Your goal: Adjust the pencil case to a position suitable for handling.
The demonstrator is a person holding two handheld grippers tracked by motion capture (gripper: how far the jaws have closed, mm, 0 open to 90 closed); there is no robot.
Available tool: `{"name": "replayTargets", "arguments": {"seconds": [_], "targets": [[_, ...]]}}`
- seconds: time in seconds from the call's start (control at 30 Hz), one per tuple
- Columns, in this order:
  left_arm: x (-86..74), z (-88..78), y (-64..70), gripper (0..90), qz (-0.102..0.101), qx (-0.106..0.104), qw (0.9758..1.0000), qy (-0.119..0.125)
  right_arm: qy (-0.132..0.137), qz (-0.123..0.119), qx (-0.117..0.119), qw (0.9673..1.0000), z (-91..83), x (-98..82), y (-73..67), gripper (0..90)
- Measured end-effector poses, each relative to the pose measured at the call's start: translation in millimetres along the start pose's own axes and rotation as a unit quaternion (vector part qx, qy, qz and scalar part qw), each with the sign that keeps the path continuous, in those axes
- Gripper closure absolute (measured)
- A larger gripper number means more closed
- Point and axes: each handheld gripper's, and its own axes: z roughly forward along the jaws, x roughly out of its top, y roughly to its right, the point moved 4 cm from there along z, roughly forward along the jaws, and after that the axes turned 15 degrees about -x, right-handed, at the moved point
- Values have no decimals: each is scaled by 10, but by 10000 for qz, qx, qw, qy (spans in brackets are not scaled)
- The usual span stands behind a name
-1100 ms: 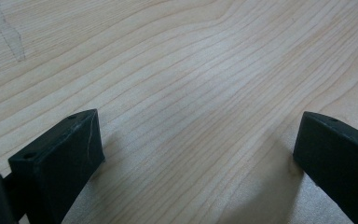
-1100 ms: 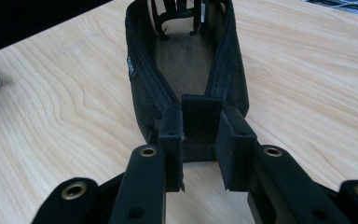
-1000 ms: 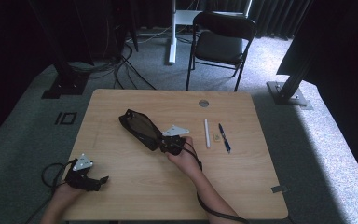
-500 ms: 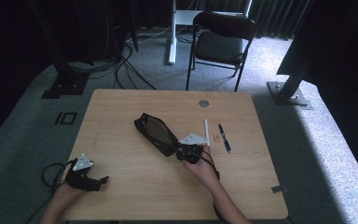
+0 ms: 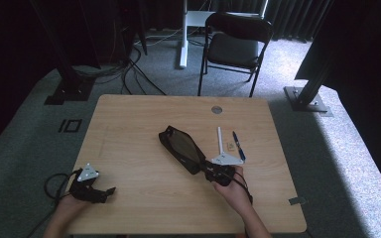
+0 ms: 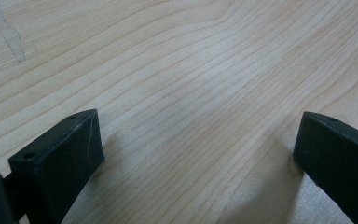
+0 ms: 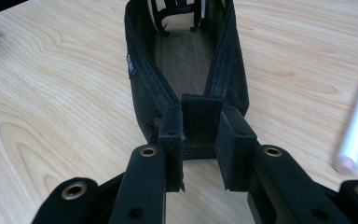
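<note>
High view, left to right: the left gripper (image 5: 110, 190) rests at the near left corner of the wooden worktop (image 5: 129, 134), held in the person's left hand (image 5: 69, 201), with its cable looping off the worktop edge beside it. In the left gripper view its two black jaws stand wide apart, with bare wood grain between them and nothing held; they lie low over the surface. Toward the middle of the worktop lies a black mesh pouch (image 5: 181, 148), long and narrow, set on a diagonal with its far end toward the upper left and its near end toward the lower right; its top is open. The right gripper (image 5: 204, 167) meets that near end, carried by the person's right hand (image 5: 232, 187). In the right gripper view the jaws stand narrow, closed onto a small black fabric tab (image 7: 201, 119) at the pouch's end, one pad touching each side of the tab; the pouch's zipped rims spread away from the gripper in a V, and a black-and-white patterned item lies inside at its far end, too cropped to identify. Just right of the pouch lie a white pen (image 5: 220, 140) and, beside it, a blue pen (image 5: 238, 145), the two roughly parallel and apart. A round grommet (image 5: 217, 109) sits near the far edge.
</note>
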Motion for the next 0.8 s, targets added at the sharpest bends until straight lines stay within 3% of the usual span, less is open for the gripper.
{"name": "replayTargets", "arguments": {"seconds": [0.2,0.43,0.8], "targets": [[0,0,0,16,-1,1,10000,-1,-3,91,-114,9999,-167,-117,111,734],[0,0,0,16,-1,2,10000,1,-30,51,-175,9998,-294,-242,127,733],[0,0,0,16,1,1,10000,1,-28,175,-262,9995,-457,-363,180,733]]}}
